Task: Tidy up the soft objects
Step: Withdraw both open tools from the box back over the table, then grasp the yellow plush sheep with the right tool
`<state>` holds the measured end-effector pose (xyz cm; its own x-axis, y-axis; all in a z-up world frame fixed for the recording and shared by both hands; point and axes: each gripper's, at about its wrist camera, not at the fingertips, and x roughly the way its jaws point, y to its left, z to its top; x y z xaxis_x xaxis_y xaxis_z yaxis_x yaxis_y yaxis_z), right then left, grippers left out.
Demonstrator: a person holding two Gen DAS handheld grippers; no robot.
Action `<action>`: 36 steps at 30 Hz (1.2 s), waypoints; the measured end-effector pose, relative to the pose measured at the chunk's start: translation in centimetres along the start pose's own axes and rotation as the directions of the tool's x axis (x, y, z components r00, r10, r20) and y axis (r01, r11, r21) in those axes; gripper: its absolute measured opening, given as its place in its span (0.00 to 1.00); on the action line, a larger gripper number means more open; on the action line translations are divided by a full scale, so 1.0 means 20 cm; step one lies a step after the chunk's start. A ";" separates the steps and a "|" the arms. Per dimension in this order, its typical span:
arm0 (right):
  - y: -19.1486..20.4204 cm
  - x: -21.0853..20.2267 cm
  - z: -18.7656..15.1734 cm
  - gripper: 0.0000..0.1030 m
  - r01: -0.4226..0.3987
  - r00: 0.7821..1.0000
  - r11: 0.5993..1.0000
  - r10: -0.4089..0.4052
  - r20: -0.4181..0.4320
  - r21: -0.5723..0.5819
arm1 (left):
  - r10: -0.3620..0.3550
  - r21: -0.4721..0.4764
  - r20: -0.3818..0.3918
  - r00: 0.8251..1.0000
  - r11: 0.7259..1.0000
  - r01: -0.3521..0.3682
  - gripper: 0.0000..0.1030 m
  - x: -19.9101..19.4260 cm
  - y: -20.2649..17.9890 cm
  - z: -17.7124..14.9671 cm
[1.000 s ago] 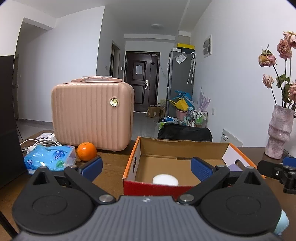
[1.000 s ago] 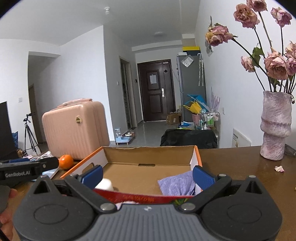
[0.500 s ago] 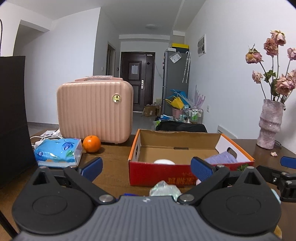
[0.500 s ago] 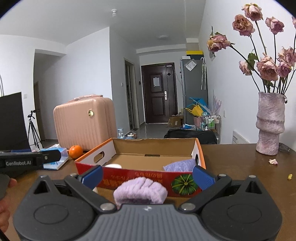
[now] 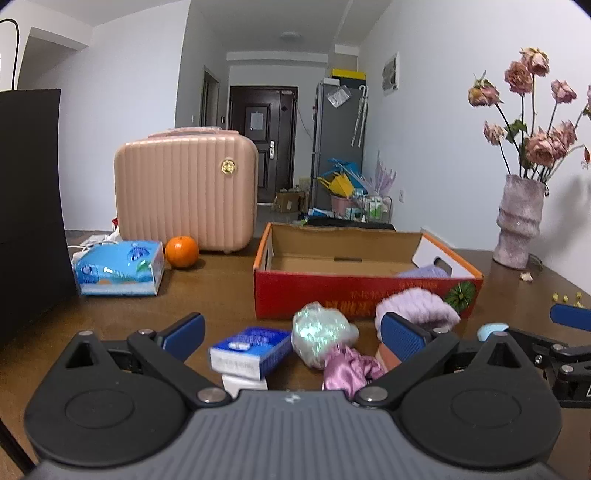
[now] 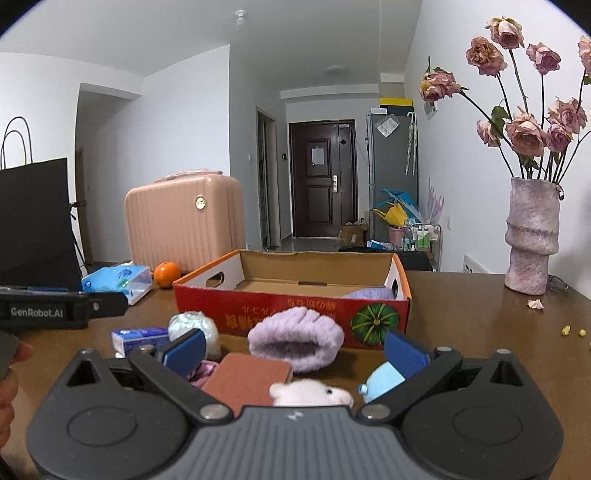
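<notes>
Headband (image 6: 295, 339) just ahead of open R tool (image 6: 295, 349), apparently untouched.

White-walled flat with a hallway running to a dark door.

The brown wooden table (image 6: 480, 332) fills the near ground. Far down the hall stands a dark panelled door (image 6: 322, 177), with a grey fridge (image 6: 391, 166) to its right and clutter on the floor below. A round ceiling lamp (image 5: 290, 36) hangs above the hallway.
</notes>
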<state>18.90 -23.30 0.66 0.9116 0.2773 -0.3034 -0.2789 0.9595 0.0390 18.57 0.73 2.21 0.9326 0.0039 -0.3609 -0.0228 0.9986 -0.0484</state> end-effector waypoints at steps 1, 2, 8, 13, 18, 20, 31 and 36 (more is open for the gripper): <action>0.01 -0.01 -0.01 1.00 0.002 1.000 1.000 -0.002 -0.003 -0.004 | -0.004 0.000 -0.004 1.000 1.000 0.004 1.00 -0.01 0.00 -0.01; 0.02 -0.02 -0.02 1.00 0.004 1.000 1.000 -0.004 -0.006 -0.009 | -0.005 0.001 -0.006 1.000 1.000 0.005 1.00 -0.02 0.00 -0.02; 0.07 -0.07 -0.08 1.00 0.013 1.000 0.999 -0.014 -0.019 -0.040 | -0.010 0.005 -0.019 1.000 1.000 0.010 1.00 -0.06 -0.01 -0.06; 0.11 -0.10 -0.11 1.00 0.010 0.999 0.998 -0.012 -0.038 -0.064 | -0.017 0.016 -0.040 0.999 1.000 0.017 1.00 -0.08 -0.02 -0.09; 0.13 -0.10 -0.14 1.00 0.007 0.997 0.997 -0.014 -0.078 -0.081 | -0.019 0.025 -0.065 0.998 0.999 0.021 1.00 -0.09 -0.03 -0.13; 0.14 -0.09 -0.15 1.00 0.007 0.995 0.996 -0.016 -0.100 -0.093 | -0.018 0.028 -0.080 0.997 0.999 0.020 1.00 -0.09 -0.03 -0.14; 0.17 0.01 -0.20 1.00 0.005 0.975 0.991 -0.034 -0.220 -0.133 | -0.024 0.024 -0.113 0.993 0.999 0.027 1.00 -0.07 -0.02 -0.17; 0.17 0.08 -0.22 1.00 0.004 0.962 0.992 -0.037 -0.270 -0.122 | -0.028 0.018 -0.124 0.992 0.999 0.031 1.00 -0.06 -0.01 -0.17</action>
<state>18.01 -19.85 -3.85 0.8059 0.2181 -0.5505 -0.3103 0.9473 -0.0790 16.34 0.30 -0.49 0.8812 -0.0309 -0.4717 0.0121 0.9990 -0.0430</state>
